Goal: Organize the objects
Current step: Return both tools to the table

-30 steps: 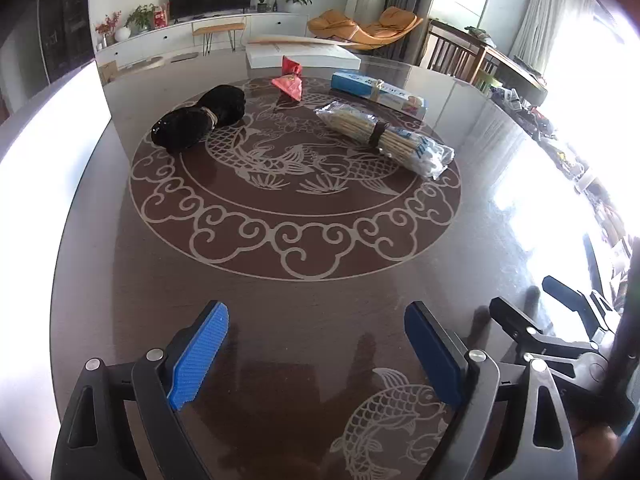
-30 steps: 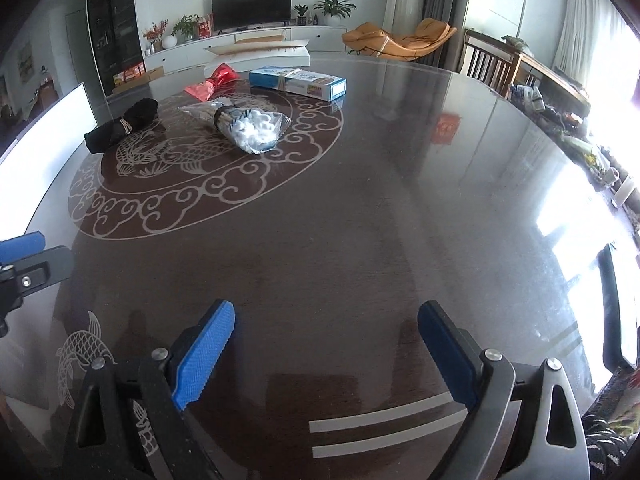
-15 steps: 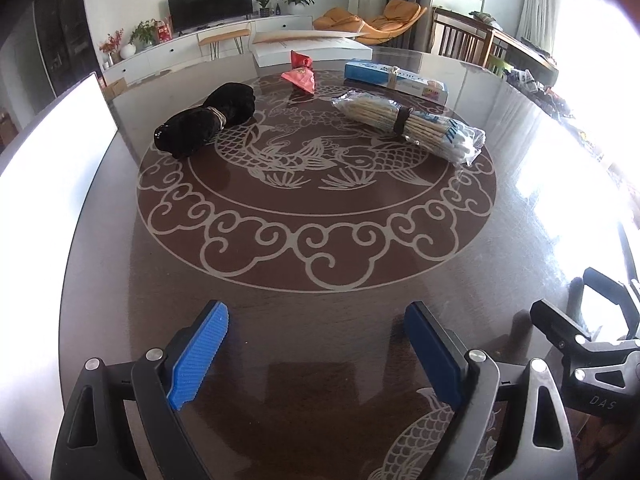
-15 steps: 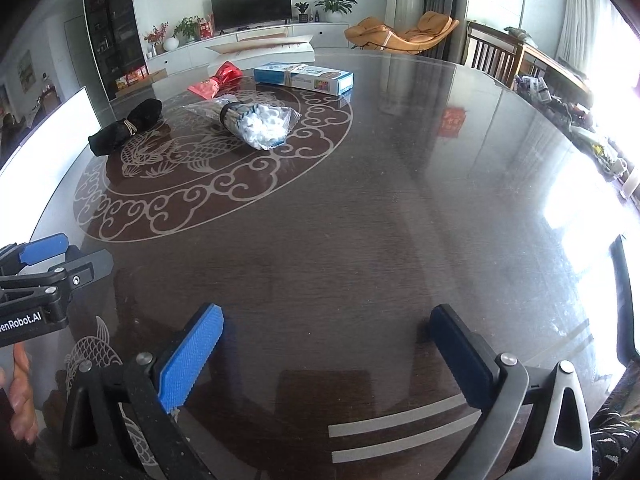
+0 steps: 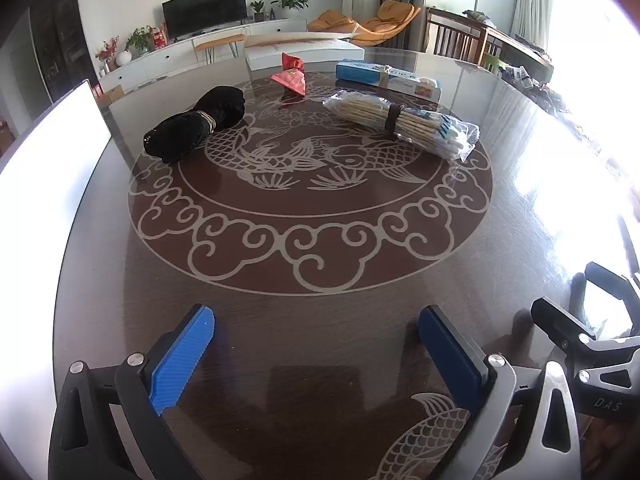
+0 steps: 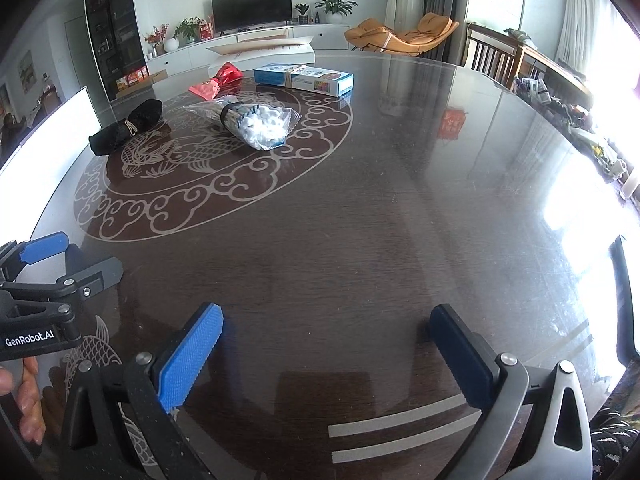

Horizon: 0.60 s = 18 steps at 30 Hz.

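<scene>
On a dark round table (image 5: 320,340) with a fish and cloud pattern lie a black cloth roll (image 5: 196,124) at far left, a red pouch (image 5: 290,76), a blue and white box (image 5: 386,79) and a clear bag of cotton swabs (image 5: 404,122) at far right. The same roll (image 6: 126,126), pouch (image 6: 216,82), box (image 6: 304,78) and swab bag (image 6: 250,120) show in the right wrist view. My left gripper (image 5: 316,344) is open and empty above the near table edge. My right gripper (image 6: 326,340) is open and empty, to the right of it.
A white panel (image 5: 44,152) stands along the table's left edge. Behind the table are a white box (image 5: 304,50), a TV cabinet (image 5: 200,48), an orange lounge chair (image 5: 368,24) and wooden chairs (image 5: 456,40). Clutter lies at the far right (image 6: 560,108).
Both grippers have drifted slightly; the left view has swung so the objects sit more centred. Both stay open and empty. No object has moved.
</scene>
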Motion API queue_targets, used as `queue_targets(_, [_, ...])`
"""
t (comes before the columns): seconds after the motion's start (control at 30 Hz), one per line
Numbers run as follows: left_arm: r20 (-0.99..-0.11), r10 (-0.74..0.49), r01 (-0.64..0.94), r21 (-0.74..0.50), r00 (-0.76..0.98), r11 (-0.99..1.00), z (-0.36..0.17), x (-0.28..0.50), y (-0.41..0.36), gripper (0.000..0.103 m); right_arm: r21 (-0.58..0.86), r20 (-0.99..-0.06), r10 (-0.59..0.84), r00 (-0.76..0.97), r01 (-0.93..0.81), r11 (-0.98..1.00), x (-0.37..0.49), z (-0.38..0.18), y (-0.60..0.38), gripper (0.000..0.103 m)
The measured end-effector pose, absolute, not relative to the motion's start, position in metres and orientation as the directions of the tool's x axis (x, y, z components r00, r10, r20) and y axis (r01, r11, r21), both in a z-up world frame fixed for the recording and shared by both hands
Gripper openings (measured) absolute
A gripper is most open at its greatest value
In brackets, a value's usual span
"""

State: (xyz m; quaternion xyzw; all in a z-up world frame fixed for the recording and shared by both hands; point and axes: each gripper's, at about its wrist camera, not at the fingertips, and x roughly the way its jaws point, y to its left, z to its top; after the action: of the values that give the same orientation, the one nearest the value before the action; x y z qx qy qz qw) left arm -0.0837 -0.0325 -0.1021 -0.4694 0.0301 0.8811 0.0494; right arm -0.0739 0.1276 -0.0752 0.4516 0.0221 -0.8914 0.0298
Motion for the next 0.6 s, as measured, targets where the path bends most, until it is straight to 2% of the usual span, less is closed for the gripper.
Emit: queue_targets(0.6, [-0.849, 0.043, -0.094, 0.007, -0.527, -0.996, -0.102, -0.093, -0.051, 0.103, -0.014, -0.806, -0.031, -0.591, 0.072, -0.997, -0.073, -0.075, 0.128, 0.103])
